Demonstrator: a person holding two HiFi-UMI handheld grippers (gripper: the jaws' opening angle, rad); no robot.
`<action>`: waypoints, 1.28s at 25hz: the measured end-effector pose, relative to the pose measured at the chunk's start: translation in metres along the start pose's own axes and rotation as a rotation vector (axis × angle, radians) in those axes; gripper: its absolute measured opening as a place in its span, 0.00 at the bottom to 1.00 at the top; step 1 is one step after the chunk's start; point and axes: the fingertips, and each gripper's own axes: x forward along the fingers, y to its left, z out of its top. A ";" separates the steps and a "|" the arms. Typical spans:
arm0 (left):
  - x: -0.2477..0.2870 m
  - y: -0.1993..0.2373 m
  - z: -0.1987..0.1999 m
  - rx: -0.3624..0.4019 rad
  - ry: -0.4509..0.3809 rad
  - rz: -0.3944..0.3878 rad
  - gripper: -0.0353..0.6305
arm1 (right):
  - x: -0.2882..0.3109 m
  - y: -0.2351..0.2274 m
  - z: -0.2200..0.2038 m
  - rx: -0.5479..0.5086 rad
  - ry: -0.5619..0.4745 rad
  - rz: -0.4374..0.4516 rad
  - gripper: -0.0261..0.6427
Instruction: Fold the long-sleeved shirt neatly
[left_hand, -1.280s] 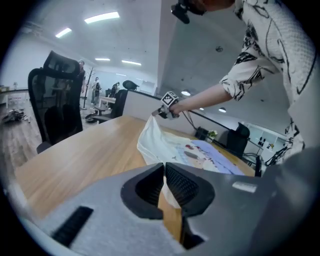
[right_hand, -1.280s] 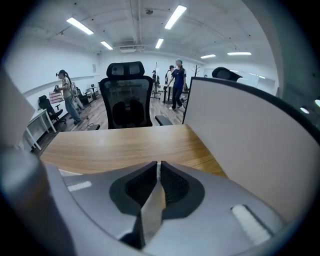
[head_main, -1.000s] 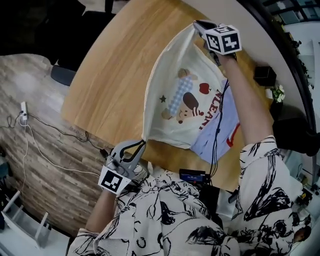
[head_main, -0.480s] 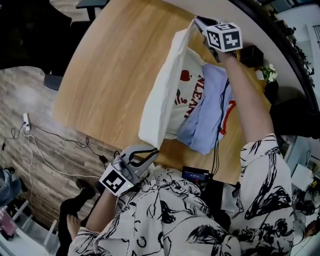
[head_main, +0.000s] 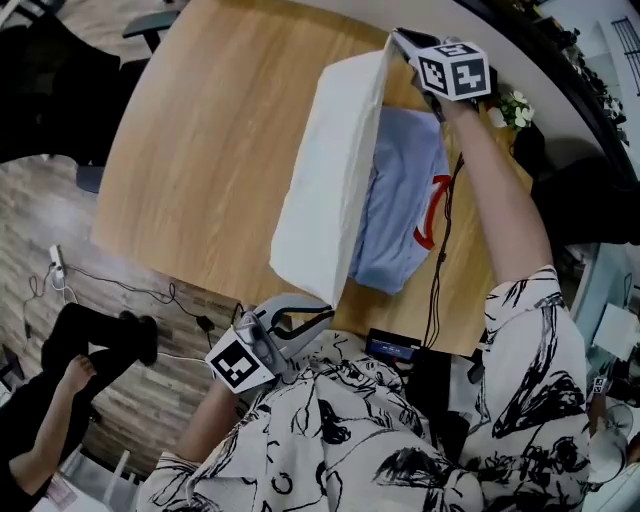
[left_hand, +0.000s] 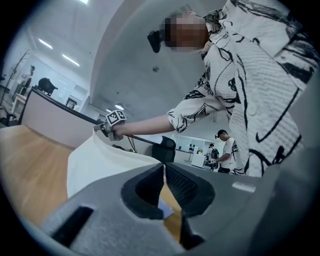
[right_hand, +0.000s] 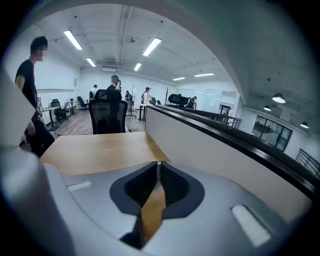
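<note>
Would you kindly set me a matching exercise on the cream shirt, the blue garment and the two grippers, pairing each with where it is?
Things:
1. cream shirt
2. blue garment
3. left gripper
4. right gripper

Places:
A. shut on a shirt corner near the far edge of the table
B. lying on the table
C. held up in the air between both grippers
D. shut on a shirt corner at the table's near edge

Pairs: 1-C, 2-B, 3-D, 4-A
</note>
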 end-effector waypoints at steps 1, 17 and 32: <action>0.006 -0.004 0.000 -0.001 -0.002 -0.009 0.08 | -0.005 -0.005 -0.004 0.003 0.000 -0.004 0.09; 0.108 -0.057 -0.032 -0.004 0.048 -0.073 0.08 | -0.088 -0.077 -0.113 0.058 0.048 -0.070 0.09; 0.181 -0.071 -0.094 -0.082 0.252 -0.047 0.08 | -0.097 -0.104 -0.220 0.078 0.167 -0.077 0.09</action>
